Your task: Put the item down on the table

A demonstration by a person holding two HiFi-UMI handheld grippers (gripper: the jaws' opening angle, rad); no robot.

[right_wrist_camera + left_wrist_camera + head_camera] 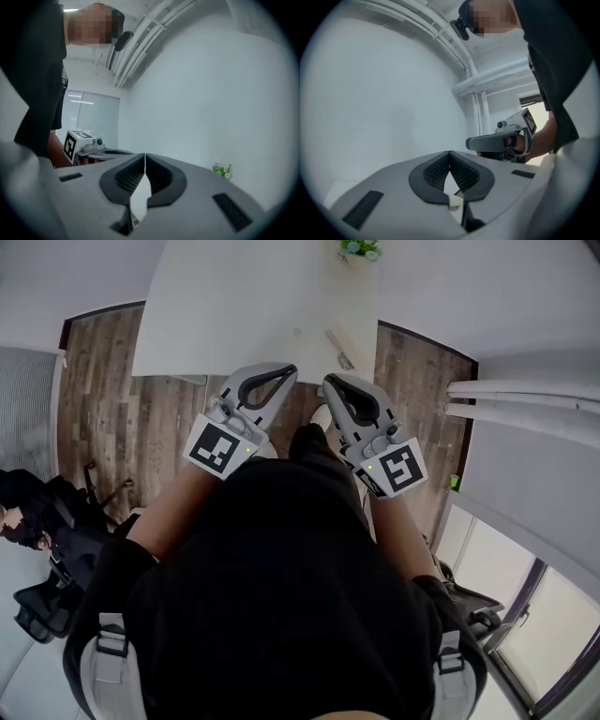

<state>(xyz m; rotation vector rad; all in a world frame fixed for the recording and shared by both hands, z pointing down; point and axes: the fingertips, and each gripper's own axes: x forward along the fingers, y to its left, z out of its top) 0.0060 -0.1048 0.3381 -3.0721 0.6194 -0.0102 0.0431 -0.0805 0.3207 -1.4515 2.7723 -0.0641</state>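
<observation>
As both hover | left claw point(287, 370) closed | right claw point(329, 382) closed | square markers point(217, 448)

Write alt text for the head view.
Seen from above, a person in black holds the grey left gripper and grey right gripper, both shut and empty, before a white table bearing a slim grey object and a small green plant.

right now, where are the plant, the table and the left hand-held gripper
plant point(360, 248), head view, on its green leaves
table point(234, 306), head view, on its bare white top
left hand-held gripper point(291, 370), head view, at its shut tips
</observation>
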